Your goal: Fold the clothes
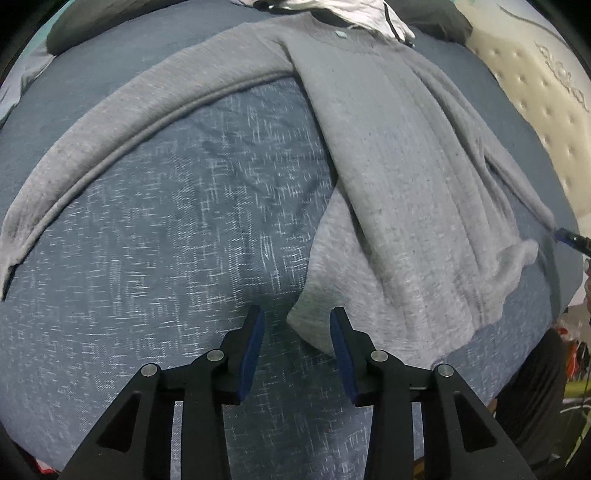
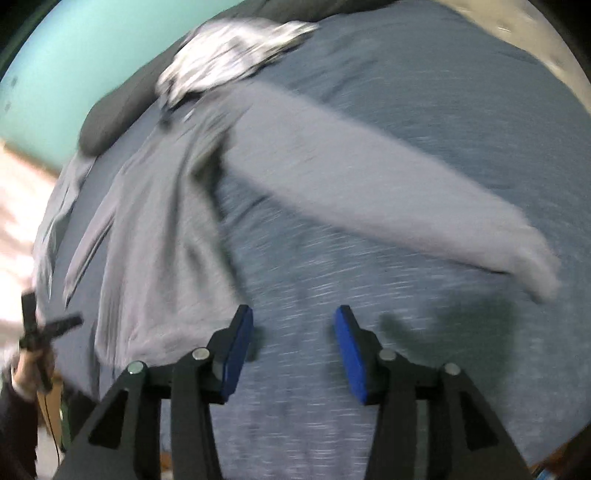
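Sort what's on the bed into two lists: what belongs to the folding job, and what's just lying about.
For the job:
- grey sweater, spread out, both sleeves out to the sides
- left gripper, open
- right gripper, open

Lying about:
- white-and-dark garment, bunched beyond the collar
- dark pillow
- blue bedcover

a sweater (image 1: 399, 177) lies spread on a bedsheet (image 1: 155, 258), body folded lengthwise, one sleeve (image 1: 122, 125) stretched out to its left and the other sleeve (image 2: 369, 192) out to its right. behind its collar rests a crumpled garment (image 1: 354, 14), with a pillow (image 2: 110, 118) behind that. the left gripper (image 1: 297, 325) hangs over the sweater's near corner, the right gripper (image 2: 293, 325) over bare sheet between body and sleeve.
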Demonstrator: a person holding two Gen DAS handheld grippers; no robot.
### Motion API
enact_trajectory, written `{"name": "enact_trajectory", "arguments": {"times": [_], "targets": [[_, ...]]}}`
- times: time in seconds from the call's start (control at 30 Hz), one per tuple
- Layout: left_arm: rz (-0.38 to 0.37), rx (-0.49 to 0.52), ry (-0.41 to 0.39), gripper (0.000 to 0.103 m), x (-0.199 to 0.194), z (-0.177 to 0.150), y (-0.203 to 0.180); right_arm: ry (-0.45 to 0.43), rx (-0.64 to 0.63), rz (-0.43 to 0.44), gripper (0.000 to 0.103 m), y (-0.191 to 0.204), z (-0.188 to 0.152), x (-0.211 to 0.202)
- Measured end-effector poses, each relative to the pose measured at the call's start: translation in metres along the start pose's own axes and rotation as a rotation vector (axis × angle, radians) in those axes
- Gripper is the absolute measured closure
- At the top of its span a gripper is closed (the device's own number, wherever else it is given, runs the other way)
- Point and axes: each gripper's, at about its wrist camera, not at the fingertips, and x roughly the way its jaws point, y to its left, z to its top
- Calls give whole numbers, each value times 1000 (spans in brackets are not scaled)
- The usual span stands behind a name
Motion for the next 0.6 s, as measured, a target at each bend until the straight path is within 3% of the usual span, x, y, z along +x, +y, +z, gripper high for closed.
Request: {"name": "enact_trajectory", "arguments": {"times": [0.2, 0.43, 0.6], "targets": [[-6, 1, 23, 63, 17, -2, 3, 105, -74, 15, 56, 44, -7, 42], [-39, -7, 26, 63, 26, -5, 13, 150, -32, -9, 56, 41, -7, 72], [-53, -14, 34, 63, 35, -4, 17, 171, -3, 19, 56, 31, -8, 82]]}}
